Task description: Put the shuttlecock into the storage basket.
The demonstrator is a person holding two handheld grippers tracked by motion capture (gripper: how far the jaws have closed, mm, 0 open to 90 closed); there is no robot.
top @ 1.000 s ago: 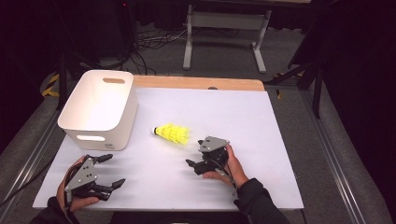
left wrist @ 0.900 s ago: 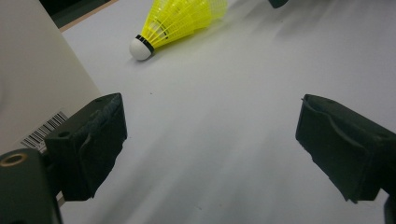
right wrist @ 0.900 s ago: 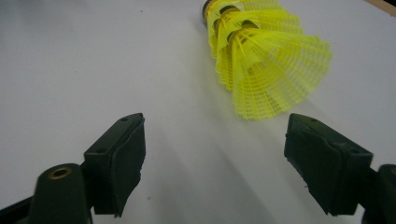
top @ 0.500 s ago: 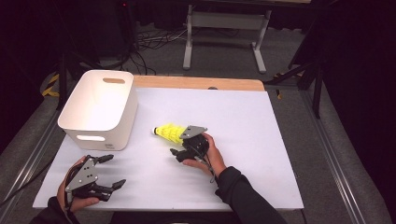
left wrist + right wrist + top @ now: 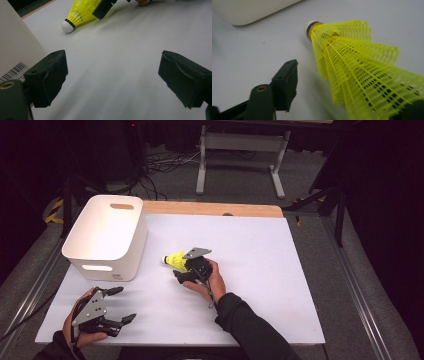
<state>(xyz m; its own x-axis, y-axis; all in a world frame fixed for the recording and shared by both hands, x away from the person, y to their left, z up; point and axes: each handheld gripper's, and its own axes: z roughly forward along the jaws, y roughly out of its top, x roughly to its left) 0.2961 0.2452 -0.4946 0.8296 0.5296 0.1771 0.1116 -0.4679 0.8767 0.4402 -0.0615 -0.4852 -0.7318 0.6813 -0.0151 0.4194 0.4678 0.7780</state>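
A yellow mesh shuttlecock [image 5: 175,260] with a white cork tip lies on its side in the middle of the white table, cork toward the bin. My right gripper [image 5: 184,270] is open and sits at its skirt. In the right gripper view the shuttlecock [image 5: 352,65] lies between the jaws, with the left jaw clear of it and the right jaw mostly hidden behind the mesh. My left gripper [image 5: 125,305] rests open near the front left corner with nothing in it. In the left gripper view, the shuttlecock [image 5: 80,12] is far ahead, past the wide-open left gripper [image 5: 112,77].
A white plastic bin [image 5: 100,255] with handle cutouts stands at the table's left, just left of the shuttlecock. Its wall [image 5: 15,50] carries a barcode label close to my left jaw. The white table surface [image 5: 260,255] spreads to the right. Dark floor and cables lie beyond the far edge.
My right gripper has moved left and away from the person, from the table's middle right up to the shuttlecock's skirt. The left gripper has stayed put.
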